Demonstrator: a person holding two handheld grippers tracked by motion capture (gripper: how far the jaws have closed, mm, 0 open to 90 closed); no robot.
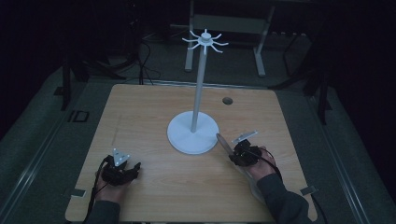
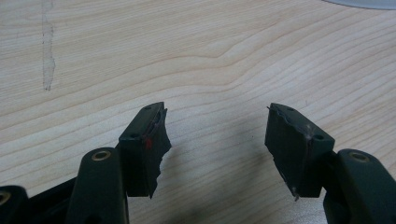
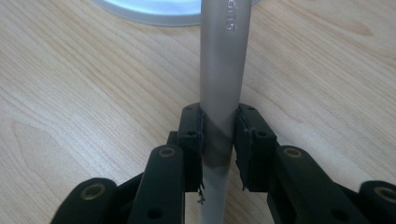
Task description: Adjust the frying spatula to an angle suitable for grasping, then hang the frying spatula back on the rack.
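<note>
Clamped in the right gripper (image 3: 218, 135): a long grey metal utensil handle (image 3: 223, 70), pointed at the round white base of the hooked hanging stand (image 1: 193, 132). Judged mid-pickup, with lifting toward a top hook (image 1: 205, 39) probably next. Left gripper (image 2: 215, 140) agape, empty, over the pale wooden table (image 1: 154, 112). No containers present.

White stand (image 1: 193, 132) mid-table; bare wood (image 1: 140, 112) on both sides.

Embossed lettering runs along the grey handle (image 3: 223, 70) in the right gripper view; it is cut off and cannot be read reliably.
</note>
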